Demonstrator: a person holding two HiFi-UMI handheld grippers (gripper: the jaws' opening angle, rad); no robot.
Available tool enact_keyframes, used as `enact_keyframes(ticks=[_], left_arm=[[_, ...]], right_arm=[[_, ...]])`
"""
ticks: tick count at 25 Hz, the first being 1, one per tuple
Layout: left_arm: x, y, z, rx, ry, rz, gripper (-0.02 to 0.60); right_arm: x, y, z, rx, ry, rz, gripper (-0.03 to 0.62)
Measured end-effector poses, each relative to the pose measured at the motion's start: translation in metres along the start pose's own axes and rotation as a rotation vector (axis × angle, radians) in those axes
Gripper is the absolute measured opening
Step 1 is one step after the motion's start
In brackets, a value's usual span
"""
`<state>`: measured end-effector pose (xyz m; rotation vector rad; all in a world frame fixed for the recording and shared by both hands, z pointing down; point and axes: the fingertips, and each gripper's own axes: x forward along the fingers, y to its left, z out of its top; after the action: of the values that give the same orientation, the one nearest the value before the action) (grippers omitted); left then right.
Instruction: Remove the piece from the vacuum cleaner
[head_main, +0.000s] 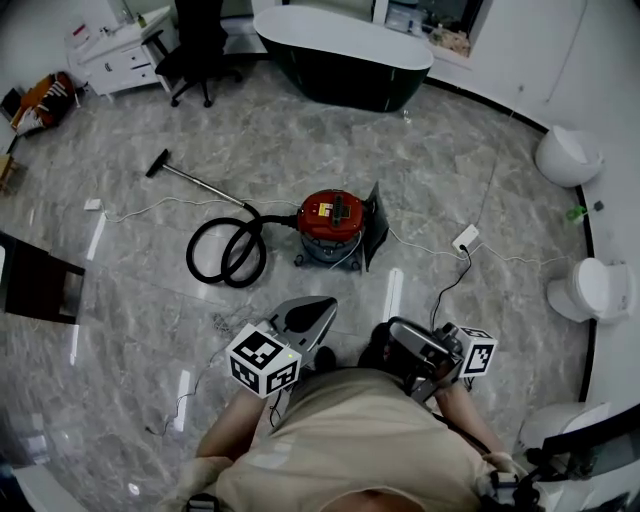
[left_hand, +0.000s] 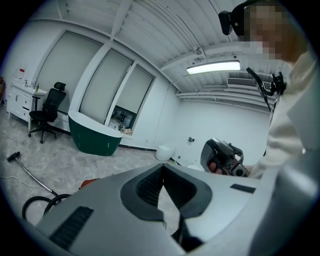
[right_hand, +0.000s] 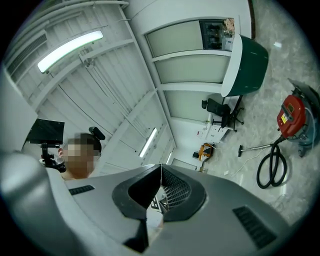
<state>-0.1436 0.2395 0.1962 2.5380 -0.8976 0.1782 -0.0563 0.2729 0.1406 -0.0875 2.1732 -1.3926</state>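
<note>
Left gripper (left_hand: 163, 166): jaws closed tip to tip, with nothing between them. It is held low in front of the person and aimed across the floor (head_main: 120, 300) toward the vacuum cleaner (head_main: 333, 222), well apart from it.

Vacuum cleaner layout, left to right in the head view:
- Floor head (head_main: 157, 163): lies flat on the grey marble floor, at the far left end of the assembly.
- Wand (head_main: 205, 187): runs diagonally from the floor head to the hose.
- Hose (head_main: 228, 252): black, coiled in a loop on the floor, joined to the left side of the canister.
- Canister: red top over a grey base, upright on the floor near the room's centre.
- Dark panel (head_main: 376, 226): stands on edge, just beside the canister's right side. Which part is the piece to remove cannot be told.

Right gripper (right_hand: 161, 165): jaws fully closed and empty. It is held close to the person's body, to the right of the left gripper and well apart from the canister.

Wall-side fixtures: a power socket (head_main: 466, 238) with its cable lies on the floor right of the panel.
</note>
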Motion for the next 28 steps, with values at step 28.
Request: enact_keyframes(ticks=[28], left_arm=[[0.240,-0.056,0.057,0.084,0.109,0.149,-0.002]], right_arm=[[-0.142,-0.033,0.209,-0.009,0.036,0.087,0.003]])
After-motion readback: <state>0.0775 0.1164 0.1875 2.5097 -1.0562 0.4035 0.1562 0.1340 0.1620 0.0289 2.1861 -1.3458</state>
